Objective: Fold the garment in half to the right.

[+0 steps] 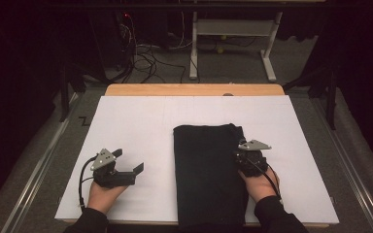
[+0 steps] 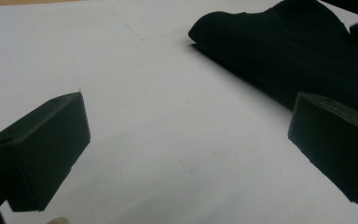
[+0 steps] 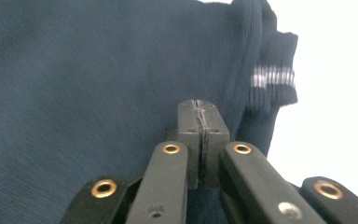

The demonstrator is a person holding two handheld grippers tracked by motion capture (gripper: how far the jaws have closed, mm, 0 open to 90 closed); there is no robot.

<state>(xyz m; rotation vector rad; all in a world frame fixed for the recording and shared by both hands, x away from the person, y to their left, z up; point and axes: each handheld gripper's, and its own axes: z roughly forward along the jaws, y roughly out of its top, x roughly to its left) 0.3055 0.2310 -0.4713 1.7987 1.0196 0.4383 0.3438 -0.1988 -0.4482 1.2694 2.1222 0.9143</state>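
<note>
R gripper (image 1: 245,154) sits at the garment's right edge, approx 3 o'clock from the cloth's centre in the high view. Its jaws are clenched tight, pads pressed flat together w/ just a thin seam between them in the right gripper view. Whether any fabric is pinched in that seam: can't tell; tips sit right over the knit, just beside a ribbed cuff (image 3: 272,79) w/ a pale stripe at approx 1 o'clock from the tips. Grey three-cornered plate on top, cable trails back over the right hand (image 1: 260,187).

L gripper (image 1: 126,162) is released, jaws spread wide, nothing between them but bare sheet. It rests low over the white sheet (image 1: 136,126), well apart from the cloth, at approx 9 o'clock from it. In the left gripper view the two black pads stand at the frame's far sides, garment lying at approx 1 o'clock beyond them. Left hand (image 1: 104,194) grips it from below.

Folded dark navy sweater (image 1: 209,170) lies as a tall rectangle on the white sheet, a bit right of table centre, near edge reaching the front of the wooden table (image 1: 194,90); a small bump of fabric at its far right corner.
</note>
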